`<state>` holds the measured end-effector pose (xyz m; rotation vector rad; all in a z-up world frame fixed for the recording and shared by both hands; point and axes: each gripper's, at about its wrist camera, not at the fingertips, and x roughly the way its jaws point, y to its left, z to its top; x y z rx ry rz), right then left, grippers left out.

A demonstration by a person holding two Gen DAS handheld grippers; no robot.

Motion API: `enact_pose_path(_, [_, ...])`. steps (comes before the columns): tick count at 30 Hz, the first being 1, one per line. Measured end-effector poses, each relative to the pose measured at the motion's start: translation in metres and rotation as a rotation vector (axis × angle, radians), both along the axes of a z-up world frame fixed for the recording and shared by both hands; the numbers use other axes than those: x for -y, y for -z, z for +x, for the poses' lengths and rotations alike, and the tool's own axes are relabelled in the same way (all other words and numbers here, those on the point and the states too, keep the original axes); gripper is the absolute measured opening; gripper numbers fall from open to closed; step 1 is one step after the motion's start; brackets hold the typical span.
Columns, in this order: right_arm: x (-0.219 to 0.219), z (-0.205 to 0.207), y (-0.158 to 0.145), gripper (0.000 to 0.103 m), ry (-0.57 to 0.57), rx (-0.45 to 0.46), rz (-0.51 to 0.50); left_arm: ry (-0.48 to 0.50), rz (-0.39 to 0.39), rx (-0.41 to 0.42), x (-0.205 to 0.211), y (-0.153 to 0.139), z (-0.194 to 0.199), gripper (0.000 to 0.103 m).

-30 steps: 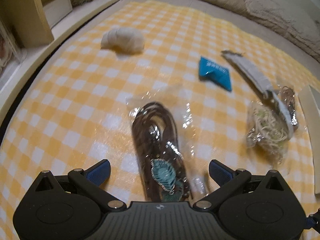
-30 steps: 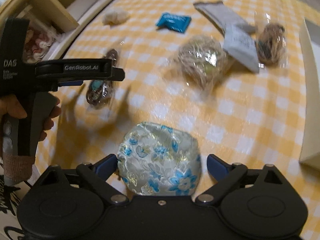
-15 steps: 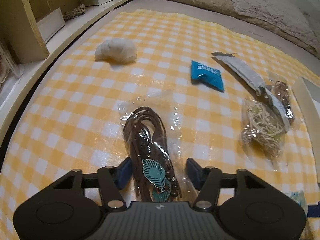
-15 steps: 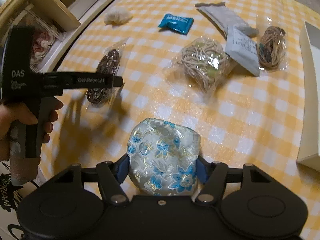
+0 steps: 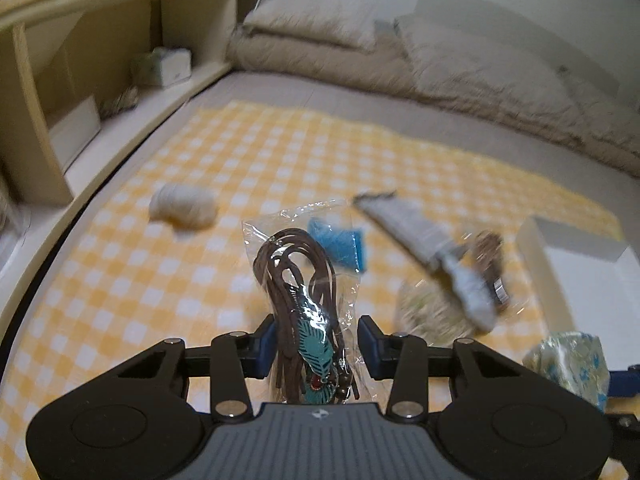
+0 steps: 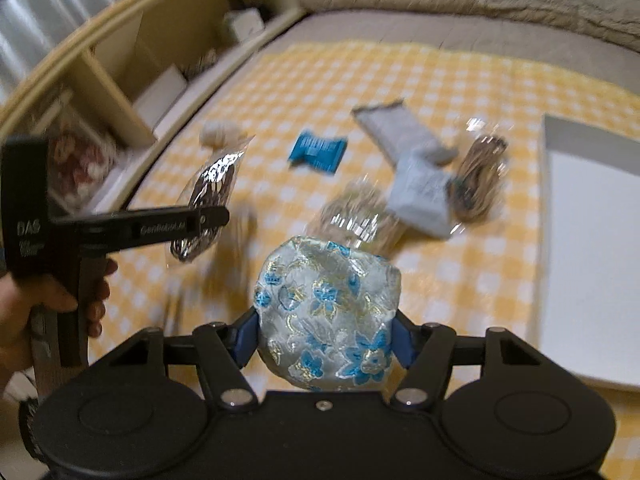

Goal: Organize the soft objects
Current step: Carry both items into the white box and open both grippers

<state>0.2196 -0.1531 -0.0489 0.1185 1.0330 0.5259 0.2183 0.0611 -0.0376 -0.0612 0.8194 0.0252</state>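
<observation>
Two grippers, each clamped on load. Left gripper (image 5: 316,346) pinched clear bag of brown cords (image 5: 306,280), lifted above yellow checked cloth (image 5: 168,280). Right gripper (image 6: 324,338) squeezed floral pouch (image 6: 326,316), also aloft. Beyond, blurred: blue packet (image 6: 318,152), grey sachet (image 6: 420,192), probably twine bundles (image 6: 478,176); white box (image 6: 592,264) at right edge.

Left gripper (image 5: 316,346): matte black plastic body, ribbed grey panel at centre, blue pads on fingers (image 5: 265,345), silver screws at linkage pivots, round recessed discs on both sides. Right gripper (image 6: 323,340): same build. Side-on in right wrist view, black handle, white "DAS" lettering, white brand print along bar.
</observation>
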Motion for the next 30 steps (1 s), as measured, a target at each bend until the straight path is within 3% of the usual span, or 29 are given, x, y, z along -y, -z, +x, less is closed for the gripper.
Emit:
enact_pose_path(6, [0.031,0.009,-0.023,0.066,0.088,0.084,0.034,0.081,-0.004,0.115,0.043,-0.024,0.002,0.044])
enact_pose_path(16, [0.102,0.020,-0.040,0.066,0.302,0.139,0.073,0.244,-0.052,0.177,0.117,-0.029,0.006,0.044])
enact_pose_path(21, [0.134,0.019,-0.038,0.066,0.389,0.134,0.066,0.299,-0.082,0.121,0.151,-0.014,0.013,0.044])
enact_pose_path(30, [0.183,0.017,-0.021,0.066,0.509,0.064,0.041,0.334,-0.256,-0.033,0.197,0.019,0.029,0.044])
